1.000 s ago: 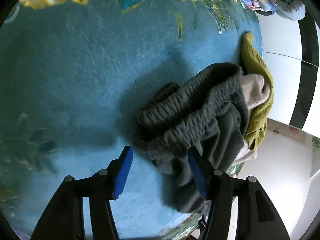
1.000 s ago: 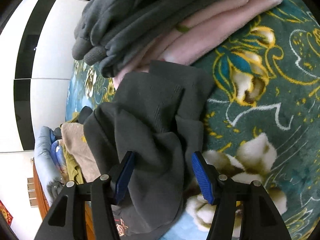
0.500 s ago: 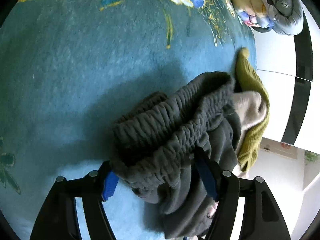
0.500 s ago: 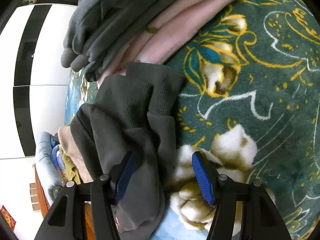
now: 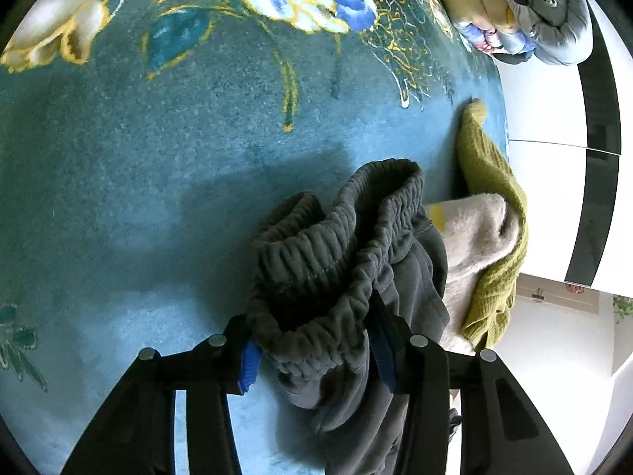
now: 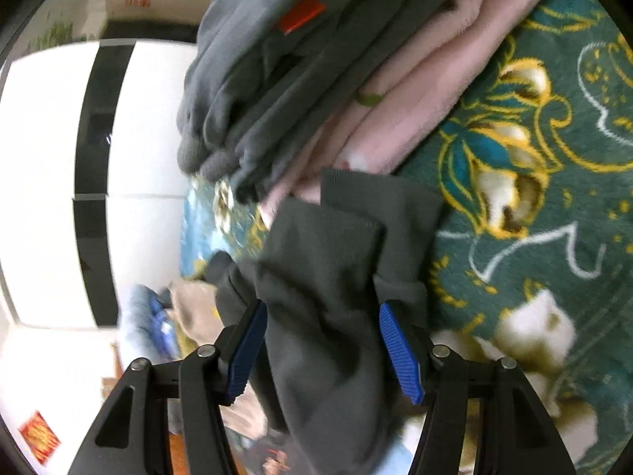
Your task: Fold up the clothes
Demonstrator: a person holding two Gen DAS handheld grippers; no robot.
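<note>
A pair of dark grey trousers (image 5: pixel 356 245) lies bunched on the teal flowered blanket (image 5: pixel 158 158). Its gathered elastic waistband sits between the fingers of my left gripper (image 5: pixel 314 356), which have drawn in and are shut on it; fabric hides the fingertips. In the right wrist view the ribbed leg ends of the trousers (image 6: pixel 336 245) lie across the blanket. My right gripper (image 6: pixel 322 352) is open, with the trouser cloth lying between its blue pads (image 6: pixel 399 356).
A folded stack of a grey garment (image 6: pixel 300 59) on pink fleece (image 6: pixel 435 91) lies just beyond the leg ends. An olive knit (image 5: pixel 490 198) and a beige fleece (image 5: pixel 470 237) lie at the blanket's edge. Rolled bedding (image 5: pixel 526 12) is farther off.
My left gripper moved onto the waistband, opened wider, then closed on it. My right gripper slid forward over the trouser legs, its fingers the same width apart.
</note>
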